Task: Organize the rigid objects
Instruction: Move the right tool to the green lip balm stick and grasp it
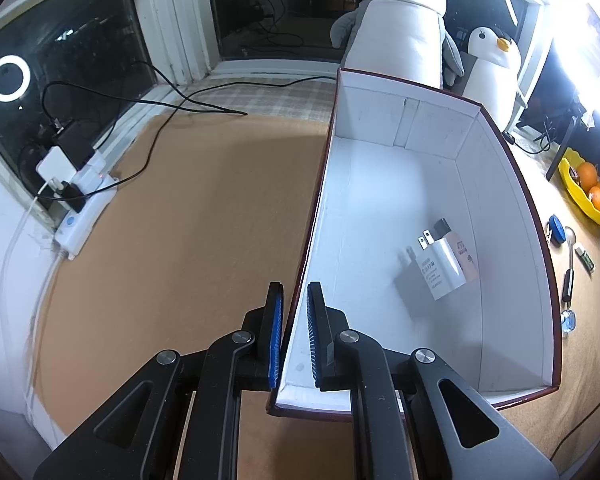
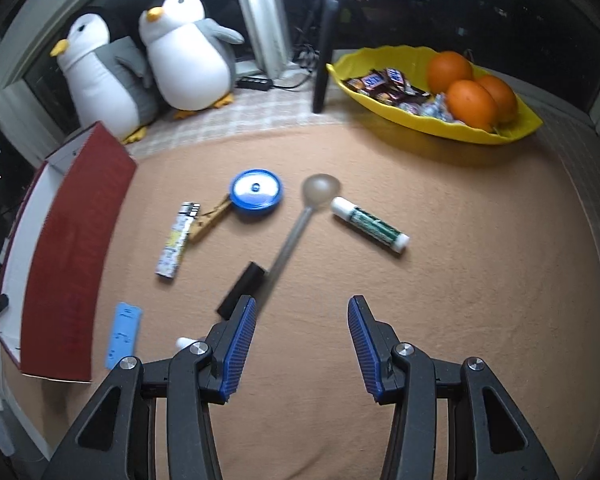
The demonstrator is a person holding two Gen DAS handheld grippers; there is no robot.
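Two things lie inside the white-lined box (image 1: 500, 208): a white charger plug (image 1: 440, 266) and, touching it on the side toward the box's right wall, a small pinkish tube with a dark cap (image 1: 458, 248). Both sit on the box floor close to that right wall, the plug's prongs pointing toward the far end of the box. The left gripper (image 1: 294, 336) straddles the box's left wall near the near corner, one blue pad outside and one inside, its jaws narrowed onto the cardboard.

Right of the box, on the tan mat (image 2: 440, 280), the loose items lie scattered: a blue round lid (image 2: 256, 192), a clothespin (image 2: 208, 224) touching a printed stick-shaped pack (image 2: 178, 242), a spoon (image 2: 300, 224) with its bowl pointing away from the box's near end, a glue stick (image 2: 370, 226) angled across just beside the spoon bowl, a black block (image 2: 242, 290) and a light blue flat piece (image 2: 123, 334) beside the box's red outer wall. The right gripper (image 2: 302, 346) hangs spread wide and empty over bare mat, the black block just beyond its left finger.

A yellow dish (image 2: 440, 124) of oranges and candy sits farther right of the box; the mat between is open.
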